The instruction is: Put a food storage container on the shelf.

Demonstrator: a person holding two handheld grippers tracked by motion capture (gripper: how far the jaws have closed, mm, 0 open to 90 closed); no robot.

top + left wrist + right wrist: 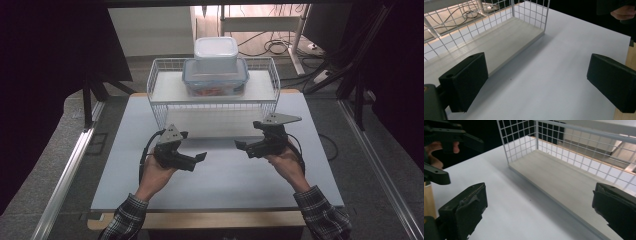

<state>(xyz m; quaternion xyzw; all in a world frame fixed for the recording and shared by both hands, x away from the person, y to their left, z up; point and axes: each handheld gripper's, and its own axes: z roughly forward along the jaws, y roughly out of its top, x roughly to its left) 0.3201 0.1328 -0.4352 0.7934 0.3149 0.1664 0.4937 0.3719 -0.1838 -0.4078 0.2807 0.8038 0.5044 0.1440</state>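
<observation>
Both my grippers are wide open with nothing in them: left gripper (200, 161) and right gripper (241, 148) hover over the white table (225, 180), tips facing each other. The nearest things are up at 12 o'clock: a clear food container (215, 76) with a smaller white lidded box (216, 53) stacked on it, both on the top shelf of the white wire rack (165, 107). The container's long axis runs 9 to 3, lid up. My worry: grab the bottom one and the top box slides off, or a jaw snags the wire rim.
</observation>
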